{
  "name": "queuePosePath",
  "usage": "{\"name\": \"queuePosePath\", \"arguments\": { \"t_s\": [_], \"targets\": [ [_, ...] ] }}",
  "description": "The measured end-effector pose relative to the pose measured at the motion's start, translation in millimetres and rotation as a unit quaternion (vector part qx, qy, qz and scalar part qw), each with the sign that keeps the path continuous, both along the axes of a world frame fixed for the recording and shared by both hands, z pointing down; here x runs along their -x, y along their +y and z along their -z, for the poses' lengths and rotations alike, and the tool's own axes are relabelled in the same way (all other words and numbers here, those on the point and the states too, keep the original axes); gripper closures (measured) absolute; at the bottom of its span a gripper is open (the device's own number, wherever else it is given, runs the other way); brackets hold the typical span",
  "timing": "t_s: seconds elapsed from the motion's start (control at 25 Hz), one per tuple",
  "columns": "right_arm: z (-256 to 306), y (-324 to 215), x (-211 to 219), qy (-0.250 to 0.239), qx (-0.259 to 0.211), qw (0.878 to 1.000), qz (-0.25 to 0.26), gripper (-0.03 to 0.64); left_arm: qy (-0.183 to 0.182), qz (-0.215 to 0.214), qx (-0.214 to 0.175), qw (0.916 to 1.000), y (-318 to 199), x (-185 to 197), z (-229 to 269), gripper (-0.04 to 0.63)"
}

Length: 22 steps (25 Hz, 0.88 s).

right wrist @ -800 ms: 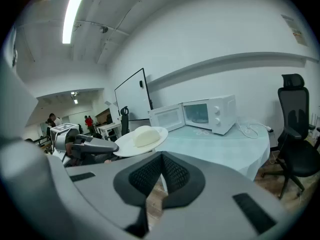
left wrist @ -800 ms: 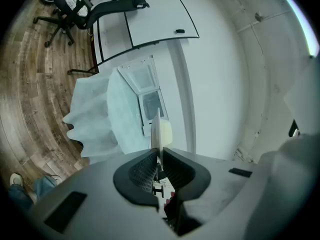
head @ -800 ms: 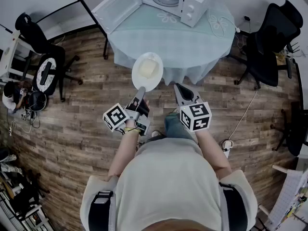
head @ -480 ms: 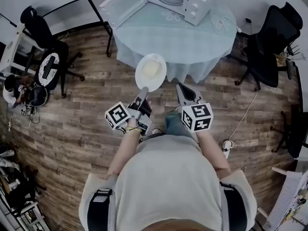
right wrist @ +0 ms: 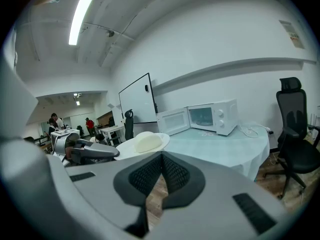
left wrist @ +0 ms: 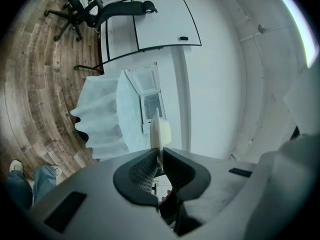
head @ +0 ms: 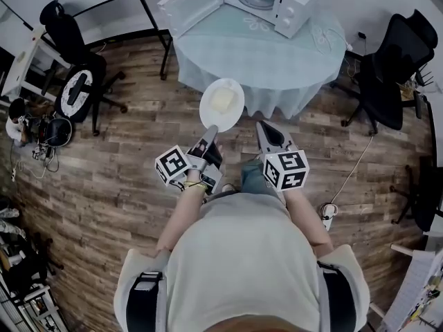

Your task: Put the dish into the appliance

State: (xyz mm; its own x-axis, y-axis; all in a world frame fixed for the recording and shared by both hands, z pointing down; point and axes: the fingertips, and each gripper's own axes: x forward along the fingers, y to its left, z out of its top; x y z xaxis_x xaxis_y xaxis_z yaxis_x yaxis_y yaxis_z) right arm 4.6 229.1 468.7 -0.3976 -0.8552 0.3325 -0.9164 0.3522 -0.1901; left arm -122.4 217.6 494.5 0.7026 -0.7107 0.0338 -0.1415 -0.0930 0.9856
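Left gripper [head: 210,131]: jaws clenched on the near rim of the dish [head: 208,113]. In the left gripper view the dish [left wrist: 155,130] shows edge-on, its rim pinched between the two ribbed pads [left wrist: 143,168]. The dish juts out ahead of the jaws, level, over the wood floor [head: 124,158] and just short of the table's near edge. A pale rounded lump of food [head: 221,100] sits at the middle of the dish.

Right gripper [head: 265,128]: jaws pressed together, nothing between them. The right gripper view shows its pads [right wrist: 150,173] meeting at the tip. It is held beside the left gripper, a small gap between the two, clear of the dish. From its camera the dish [right wrist: 125,148] lies ahead and to the left, with the left gripper [right wrist: 95,152] just behind it.

Round table [head: 277,61] under a pale cloth stands ahead of both grippers. The microwave [head: 277,2] sits at the table's far side, well beyond the dish, its door [head: 190,4] swung open to the left and the cavity with its turntable exposed. In the right gripper view the microwave [right wrist: 212,116] lies ahead and to the right.

Black office chair [head: 398,61] stands well off to the right of the right gripper. Another black chair [head: 69,54] stands far to the left of the left gripper. A whiteboard [right wrist: 137,101] stands beyond the table.
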Motion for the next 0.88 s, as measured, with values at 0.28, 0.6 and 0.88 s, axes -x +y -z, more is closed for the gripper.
{"name": "queuePosePath", "arguments": {
  "t_s": [0.28, 0.6, 0.88],
  "targets": [
    [-2, 13, 13, -0.004, 0.004, 1.000, 0.002, 0.609, 0.007, -0.005, -0.007, 0.9999, 11, 10, 4, 0.557],
    [-9, 3, 16, -0.009, 0.014, 1.000, 0.012, 0.609, 0.003, 0.002, -0.004, 1.0000, 1, 15, 1, 0.557],
    [-10, -40, 25, -0.010, 0.008, 0.999, 0.034, 0.609, 0.000, 0.015, -0.003, 0.9999, -35, 22, -3, 0.557]
  ]
}}
